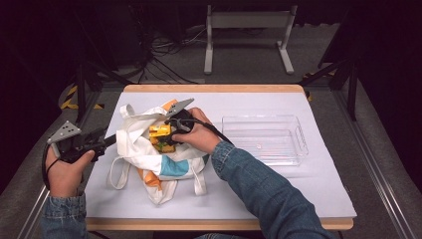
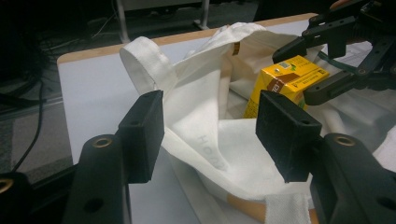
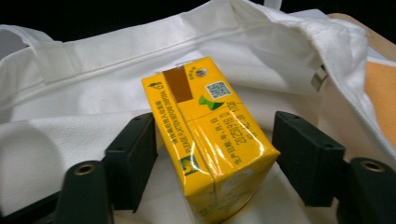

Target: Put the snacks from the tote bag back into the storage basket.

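Note:
A white tote bag (image 1: 149, 154) with orange and blue patches lies open on the table's left half. A yellow drink carton (image 1: 160, 131) stands inside its mouth. My right gripper (image 1: 168, 133) reaches into the bag and is open, one jaw on each side of the carton (image 3: 210, 140); a gap shows at the right pad (image 3: 303, 158). My left gripper (image 1: 112, 140) sits at the bag's left edge, open, with the white cloth rim (image 2: 201, 93) lying loose between its jaws. From the left gripper view the carton (image 2: 285, 79) shows between the right gripper's black fingers (image 2: 327, 86).
An empty clear plastic bin (image 1: 263, 139) stands on the white mat (image 1: 298, 189) to the right of the bag. Something dark and green (image 1: 163, 147) lies in the bag under the carton. The bag's handles (image 1: 117, 172) trail toward the front edge.

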`<control>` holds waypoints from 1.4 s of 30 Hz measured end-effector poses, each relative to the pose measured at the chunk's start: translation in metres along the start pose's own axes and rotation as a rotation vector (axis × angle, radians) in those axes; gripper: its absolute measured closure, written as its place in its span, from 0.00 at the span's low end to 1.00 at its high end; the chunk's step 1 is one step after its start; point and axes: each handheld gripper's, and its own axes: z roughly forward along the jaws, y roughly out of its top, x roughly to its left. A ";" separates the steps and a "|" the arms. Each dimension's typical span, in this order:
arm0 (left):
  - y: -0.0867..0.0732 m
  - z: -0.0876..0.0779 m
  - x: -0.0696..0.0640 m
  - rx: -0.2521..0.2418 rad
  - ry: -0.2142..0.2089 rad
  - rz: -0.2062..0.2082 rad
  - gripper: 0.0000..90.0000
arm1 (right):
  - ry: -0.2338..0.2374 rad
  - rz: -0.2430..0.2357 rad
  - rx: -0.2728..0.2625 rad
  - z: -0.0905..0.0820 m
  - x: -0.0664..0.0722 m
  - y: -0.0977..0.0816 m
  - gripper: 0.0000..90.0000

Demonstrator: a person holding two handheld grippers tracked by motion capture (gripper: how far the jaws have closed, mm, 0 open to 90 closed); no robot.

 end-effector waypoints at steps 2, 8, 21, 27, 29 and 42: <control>0.000 0.000 0.000 0.004 -0.002 0.000 0.49 | 0.005 -0.027 0.006 0.000 0.001 0.002 0.43; 0.000 0.001 -0.001 0.001 -0.004 0.002 0.49 | 0.013 -0.084 0.044 -0.004 0.002 0.004 0.53; 0.000 0.000 0.000 0.001 -0.005 0.001 0.49 | 0.032 -0.128 0.069 -0.009 0.004 0.007 0.57; 0.000 -0.001 0.000 -0.005 -0.005 0.001 0.49 | 0.036 -0.140 0.058 -0.014 0.006 0.014 0.57; 0.000 -0.001 0.000 -0.005 -0.005 0.001 0.49 | 0.035 -0.145 0.048 -0.017 0.007 0.017 0.57; 0.001 0.001 -0.001 -0.005 -0.003 0.005 0.48 | 0.037 -0.174 -0.002 -0.044 0.011 0.035 0.57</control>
